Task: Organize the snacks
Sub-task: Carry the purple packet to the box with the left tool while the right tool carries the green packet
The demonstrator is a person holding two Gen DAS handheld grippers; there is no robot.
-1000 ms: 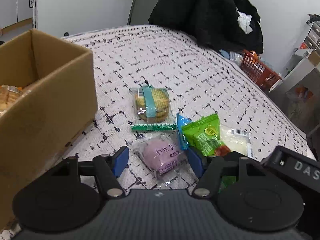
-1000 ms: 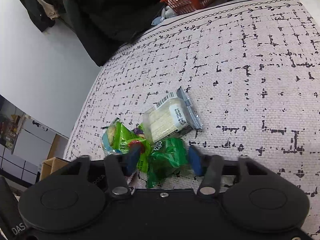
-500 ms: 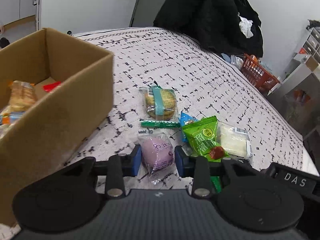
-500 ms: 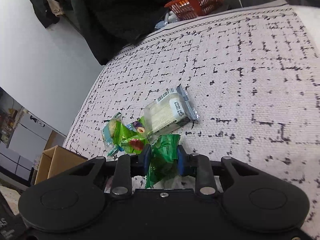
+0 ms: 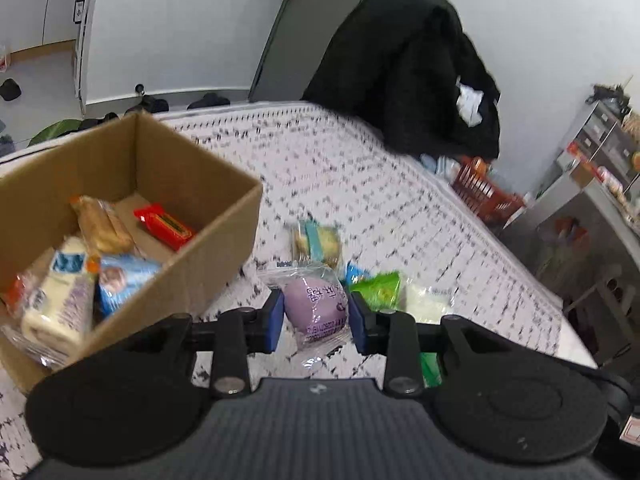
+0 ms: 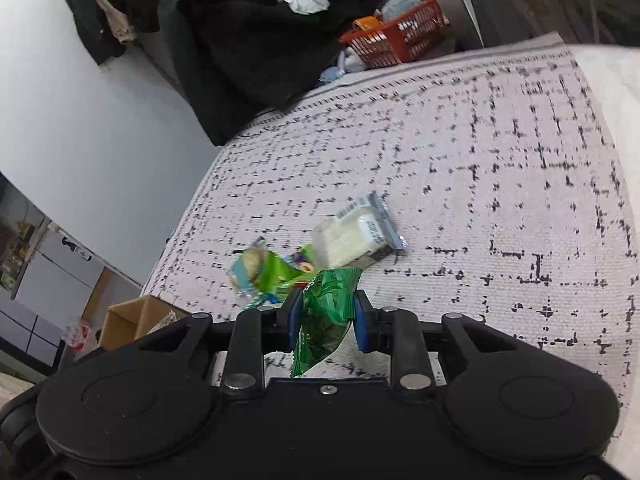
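My left gripper [image 5: 316, 316] is shut on a purple round snack in a clear wrapper [image 5: 314, 306], lifted above the patterned bed cover. To its left stands an open cardboard box [image 5: 224, 224] holding several snacks. On the cover beyond lie a biscuit pack with a blue band [image 5: 318, 242], a light green packet [image 5: 378, 288] and a white cracker pack [image 5: 426, 300]. My right gripper [image 6: 325, 316] is shut on a dark green packet [image 6: 326, 312], raised off the cover. Past it lie the white cracker pack [image 6: 354, 236] and the light green packet [image 6: 276, 272].
A black coat [image 5: 404, 68] hangs over the far edge of the bed, with an orange basket [image 6: 396, 36] on the floor behind. The bed cover [image 6: 500, 168] stretches bare to the right. Shelving [image 5: 596, 152] stands at the far right.
Both grippers closed on their packets and lifted them off the cover. The left one swung toward the box, whose inside now shows.
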